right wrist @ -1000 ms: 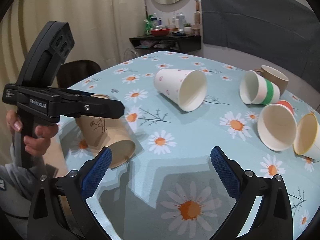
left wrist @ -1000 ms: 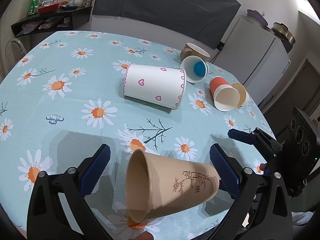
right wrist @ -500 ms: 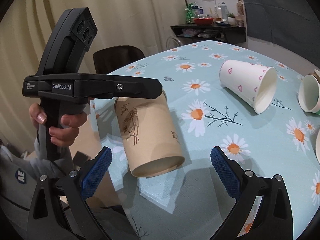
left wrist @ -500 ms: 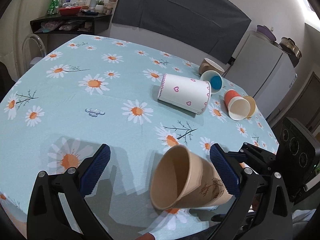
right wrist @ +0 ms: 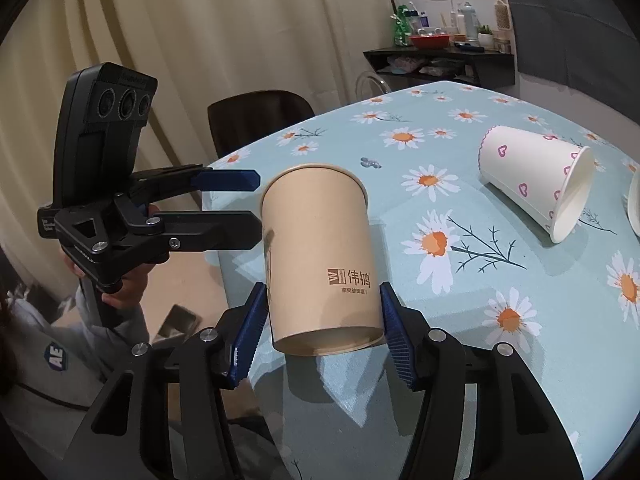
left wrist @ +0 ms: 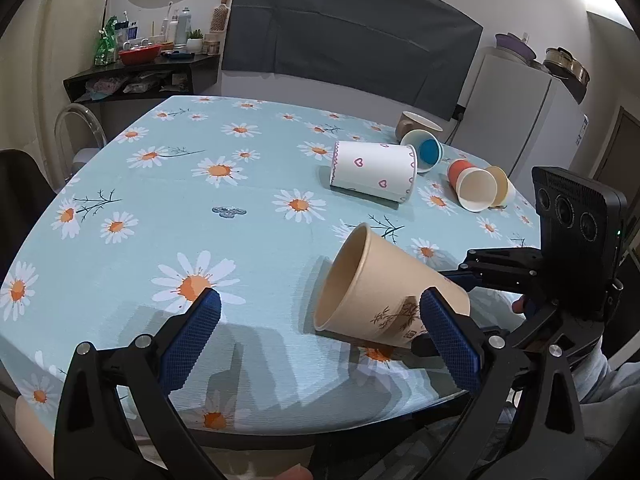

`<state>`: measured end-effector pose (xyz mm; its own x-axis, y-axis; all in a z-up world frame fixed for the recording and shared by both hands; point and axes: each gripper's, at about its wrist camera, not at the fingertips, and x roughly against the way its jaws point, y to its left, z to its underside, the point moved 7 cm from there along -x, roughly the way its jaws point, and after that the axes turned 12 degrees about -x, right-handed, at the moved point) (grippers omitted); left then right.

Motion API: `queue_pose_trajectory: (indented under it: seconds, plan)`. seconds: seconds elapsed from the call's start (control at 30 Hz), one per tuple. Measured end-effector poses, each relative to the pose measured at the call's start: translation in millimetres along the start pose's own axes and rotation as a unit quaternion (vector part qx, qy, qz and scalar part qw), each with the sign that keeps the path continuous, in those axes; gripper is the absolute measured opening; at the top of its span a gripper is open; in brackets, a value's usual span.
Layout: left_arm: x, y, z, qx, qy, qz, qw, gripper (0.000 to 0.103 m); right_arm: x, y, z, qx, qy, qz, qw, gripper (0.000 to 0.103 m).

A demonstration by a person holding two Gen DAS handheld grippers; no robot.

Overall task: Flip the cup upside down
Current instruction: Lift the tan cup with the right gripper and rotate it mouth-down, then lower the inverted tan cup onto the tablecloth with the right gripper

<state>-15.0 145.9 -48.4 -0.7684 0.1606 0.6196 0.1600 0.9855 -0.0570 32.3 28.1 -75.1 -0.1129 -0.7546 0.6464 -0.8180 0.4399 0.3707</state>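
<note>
A tan paper cup (right wrist: 320, 256) with brown print lies tilted above the near table edge, its mouth pointing away from my right gripper. My right gripper (right wrist: 322, 328) is shut on the cup near its base. In the left wrist view the cup (left wrist: 380, 296) has its mouth toward the left and the right gripper's fingers hold its base end. My left gripper (left wrist: 320, 332) is open and empty, just in front of the cup. It also shows at the left of the right wrist view (right wrist: 240, 204), beside the cup.
A white cup with pink hearts (left wrist: 374, 170) lies on its side mid-table on the daisy tablecloth (left wrist: 180, 200). Behind it lie a blue-lined cup (left wrist: 424, 154), a brown mug (left wrist: 416, 124), an orange cup (left wrist: 470, 186) and a yellow cup (left wrist: 502, 190). A dark chair (right wrist: 260, 120) stands by the table.
The right gripper has closed on the tan cup's base end. The left gripper has let go and pulled back and up, so the cup sits farther from it.
</note>
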Motion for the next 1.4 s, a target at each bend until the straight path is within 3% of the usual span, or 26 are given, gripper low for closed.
queue_pose_trajectory:
  seconds: [0.17, 0.3, 0.53, 0.63, 0.8, 0.9, 1.03, 1.23, 1.33, 1.4]
  plan:
    - [-8, -12, 2, -0.033, 0.017, -0.002, 0.9993, 0.097, 14, -9, 0, 0.005, -0.005, 0.038, 0.999, 0.052]
    - [-18, -32, 0, -0.063, 0.023, 0.007, 0.9977, 0.097, 33, -22, 0, 0.005, 0.015, 0.080, 0.997, 0.052]
    - [-36, -79, -14, -0.119, 0.019, 0.029, 0.9923, 0.097, 79, -49, 1, -0.002, 0.090, 0.160, 0.983, 0.052]
    - [-41, -96, -22, -0.140, 0.016, 0.036, 0.9894, 0.097, 95, -59, 8, -0.023, 0.145, 0.163, 0.976, 0.052]
    - [-52, -121, -34, -0.157, 0.014, 0.062, 0.9855, 0.097, 129, -81, 15, -0.042, 0.231, 0.230, 0.945, 0.052]
    - [-61, -133, -40, -0.170, 0.017, 0.067, 0.9831, 0.097, 140, -94, 18, -0.040, 0.282, 0.274, 0.919, 0.053]
    - [-70, -144, -47, -0.182, 0.021, 0.072, 0.9805, 0.097, 150, -101, 20, -0.049, 0.344, 0.281, 0.895, 0.053]
    - [-85, -152, -57, -0.194, 0.033, 0.074, 0.9776, 0.097, 146, -120, 12, -0.028, 0.420, 0.323, 0.848, 0.052]
    - [-90, -154, -58, -0.199, 0.035, 0.080, 0.9761, 0.097, 142, -126, 6, -0.008, 0.434, 0.335, 0.836, 0.052]
    - [-94, -156, -59, -0.203, 0.038, 0.087, 0.9746, 0.097, 139, -125, 1, 0.001, 0.434, 0.330, 0.839, 0.052]
